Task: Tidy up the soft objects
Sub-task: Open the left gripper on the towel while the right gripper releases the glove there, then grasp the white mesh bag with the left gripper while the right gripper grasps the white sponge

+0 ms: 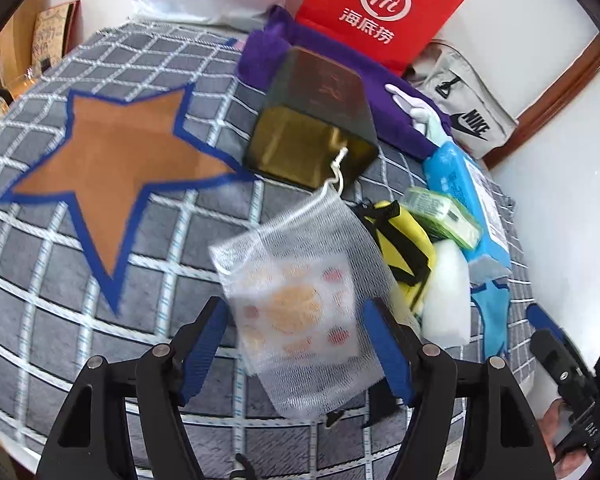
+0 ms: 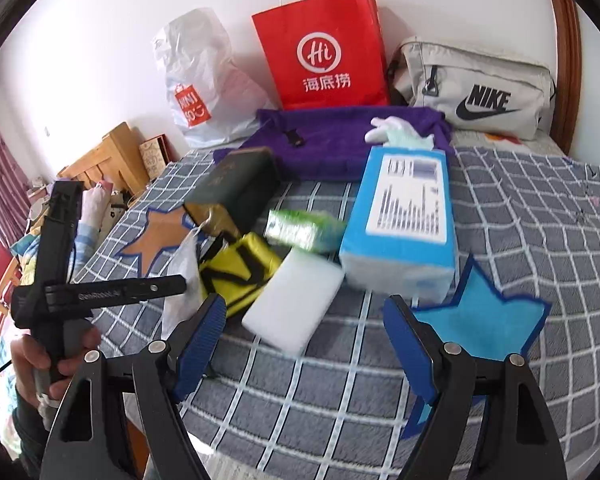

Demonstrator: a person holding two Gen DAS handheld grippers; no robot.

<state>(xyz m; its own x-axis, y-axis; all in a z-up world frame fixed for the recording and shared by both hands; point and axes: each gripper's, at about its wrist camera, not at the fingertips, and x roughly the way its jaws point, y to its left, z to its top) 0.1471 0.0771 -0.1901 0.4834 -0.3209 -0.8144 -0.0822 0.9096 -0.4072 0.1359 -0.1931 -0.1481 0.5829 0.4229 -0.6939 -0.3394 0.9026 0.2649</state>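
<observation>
The mesh pouch (image 1: 300,300) sits between the wide-open left tongs (image 1: 295,344), ungripped, on the bed (image 1: 79,300). Closing off-centre may snag only netting or its drawstring (image 1: 337,172). The right tongs (image 2: 304,336) gape empty before the white sponge (image 2: 295,304).

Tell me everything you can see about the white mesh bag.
The mesh bag is a soft pouch of white netting, half see-through, with blurred orange and red shapes showing inside. A white drawstring closes its top, near the dark tin. It lies tilted on the checked blanket, between the open left gripper's fingers; contact with them is unclear. Its right edge overlaps the yellow pouch.
</observation>
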